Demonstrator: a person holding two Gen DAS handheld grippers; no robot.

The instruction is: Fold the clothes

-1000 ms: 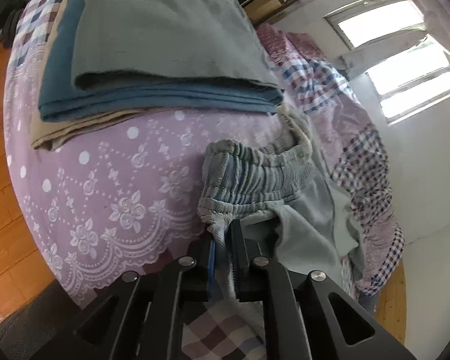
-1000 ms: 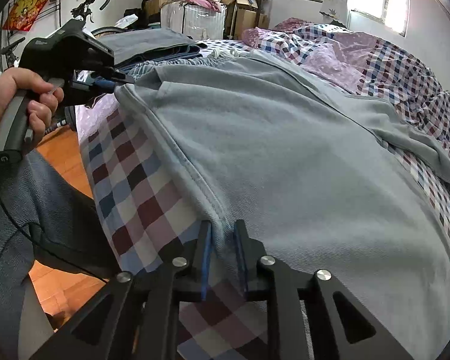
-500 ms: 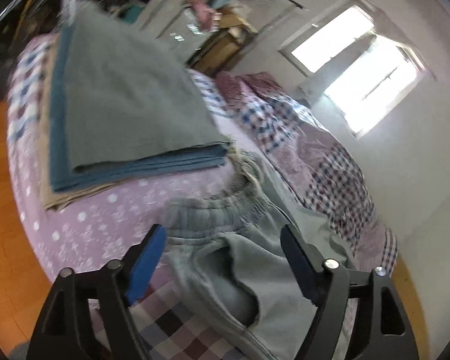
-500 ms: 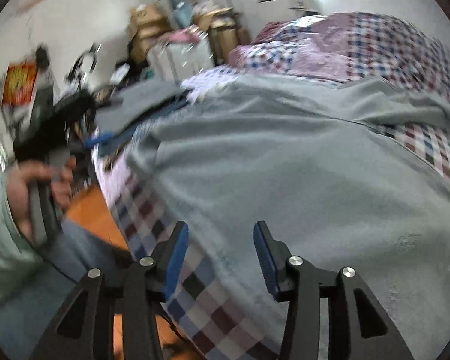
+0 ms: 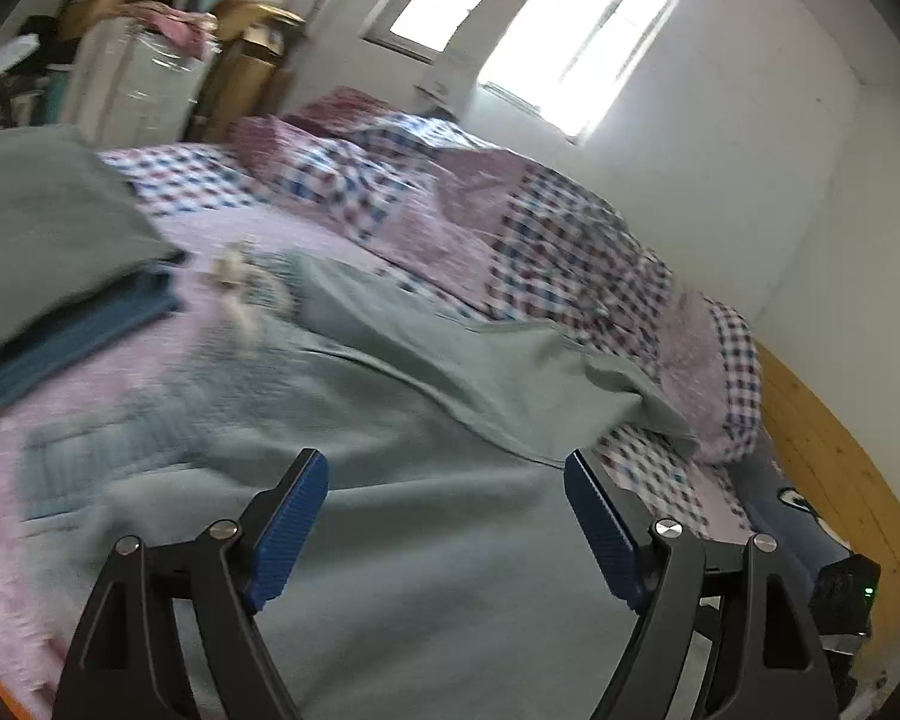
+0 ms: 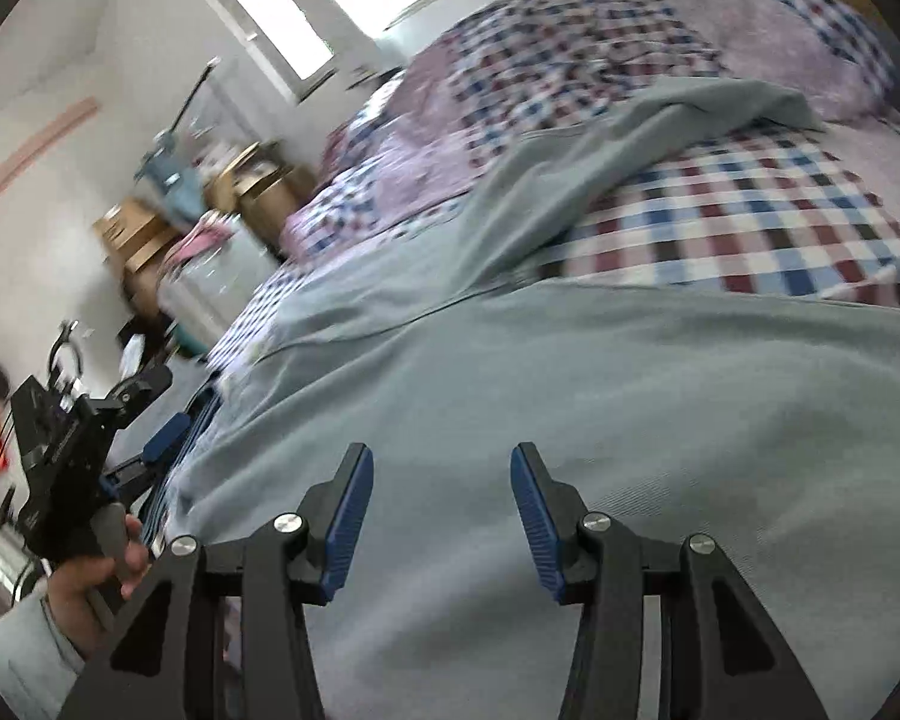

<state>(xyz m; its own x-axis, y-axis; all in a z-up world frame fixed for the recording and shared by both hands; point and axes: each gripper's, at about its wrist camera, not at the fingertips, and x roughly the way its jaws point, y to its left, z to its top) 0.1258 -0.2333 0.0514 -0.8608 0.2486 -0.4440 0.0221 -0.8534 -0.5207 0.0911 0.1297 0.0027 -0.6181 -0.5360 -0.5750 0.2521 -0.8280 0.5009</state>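
Grey-green trousers (image 5: 426,480) lie spread over the bed, their ribbed waistband (image 5: 120,438) at the left and one leg (image 5: 510,378) running off to the right. My left gripper (image 5: 447,480) hangs open above the cloth with nothing between its blue pads. In the right wrist view the same trousers (image 6: 630,420) fill the foreground, and my right gripper (image 6: 441,492) is open over them, holding nothing. The left gripper (image 6: 150,450) shows there at the far left, held by a hand (image 6: 99,576), open near the waistband.
A stack of folded clothes (image 5: 42,258) sits at the left on the lilac sheet. A checked quilt (image 5: 510,228) covers the far side of the bed. Boxes and a wrapped cabinet (image 5: 144,72) stand behind. Wooden floor (image 5: 828,468) runs along the right.
Both grippers were shut on the trousers' edge a second ago; both have let go, opened wide and swung up and to the right over the cloth. The trousers now lie flat.
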